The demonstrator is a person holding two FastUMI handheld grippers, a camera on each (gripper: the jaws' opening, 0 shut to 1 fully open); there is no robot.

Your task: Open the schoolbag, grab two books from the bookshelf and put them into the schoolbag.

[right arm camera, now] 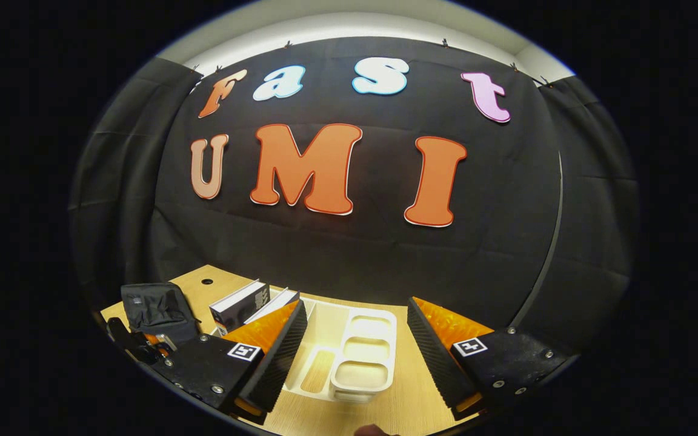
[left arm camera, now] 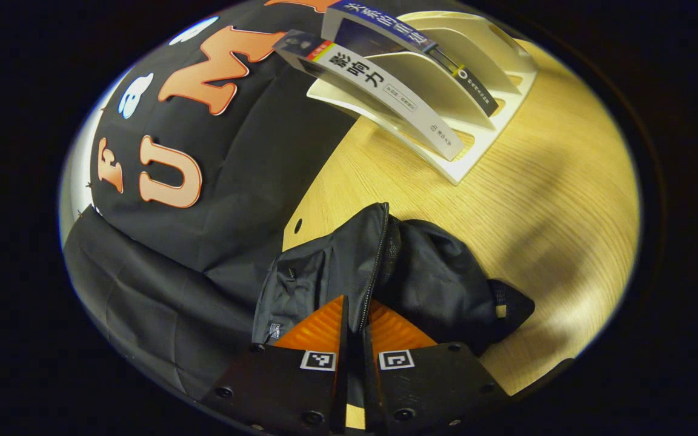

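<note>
A black schoolbag (left arm camera: 434, 278) lies slumped on the wooden table (left arm camera: 537, 200) right in front of my left gripper (left arm camera: 356, 309). Its fingers are shut on the bag's zipper edge, which runs up between them. Farther back stands a white bookshelf (left arm camera: 482, 72) holding two leaning books, one with a light spine (left arm camera: 385, 91) and one dark blue (left arm camera: 409, 36). In the right gripper view, my right gripper (right arm camera: 356, 306) hangs open above the bookshelf (right arm camera: 364, 351), with nothing between its fingers. The two books (right arm camera: 240, 303) stand at the shelf's left end, and the schoolbag (right arm camera: 155, 309) sits beyond them at far left.
The black cloth wall (right arm camera: 349, 254) runs close behind the table's back edge. A small round hole (left arm camera: 297, 225) is cut in the tabletop near the bag. Bare wood (left arm camera: 567, 254) stretches to the right of the bag and in front of the shelf.
</note>
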